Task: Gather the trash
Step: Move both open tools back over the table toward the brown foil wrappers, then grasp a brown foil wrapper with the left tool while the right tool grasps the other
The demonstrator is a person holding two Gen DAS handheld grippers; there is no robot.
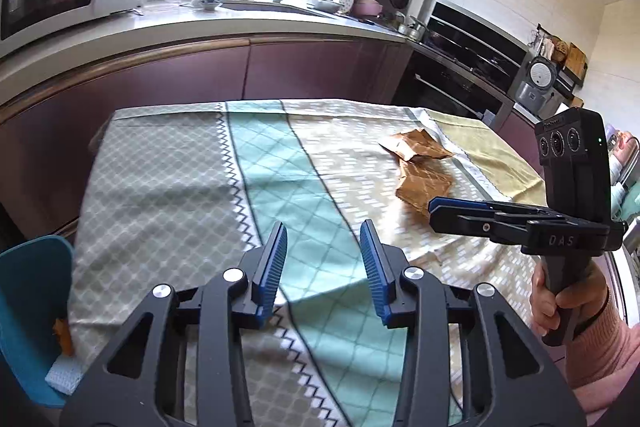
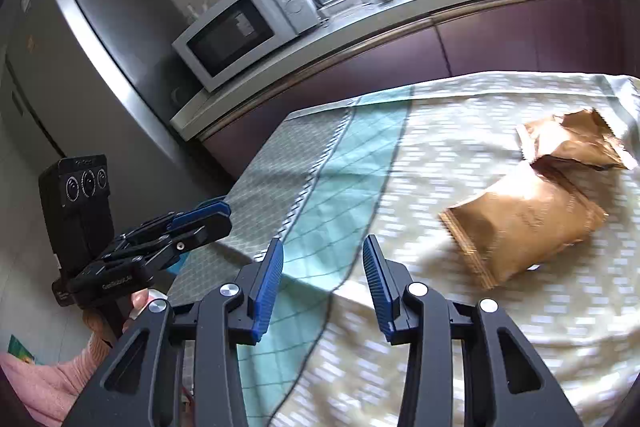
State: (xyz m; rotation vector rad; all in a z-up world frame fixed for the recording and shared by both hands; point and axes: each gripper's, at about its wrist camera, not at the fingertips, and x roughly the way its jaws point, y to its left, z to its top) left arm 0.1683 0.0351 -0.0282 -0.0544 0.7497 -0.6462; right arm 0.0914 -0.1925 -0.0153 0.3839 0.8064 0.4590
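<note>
Wrappers: two brown snack packets [image 2: 524, 223] lie touching near the table's [image 1: 168, 163] far right corner, the farther one [image 2: 576, 141] torn open. Left gripper [image 1: 323, 259] and right gripper [image 2: 323, 263] hover with jaws spread, empty.

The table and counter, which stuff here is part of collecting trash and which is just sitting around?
Part of the job:
- torn brown wrapper, farther back on the tablecloth
- puffy brown wrapper, in front of it
- left gripper, open and empty
- right gripper, open and empty

Just lying about:
- microwave on the counter
- fridge
- blue chair
- rice cooker
</note>
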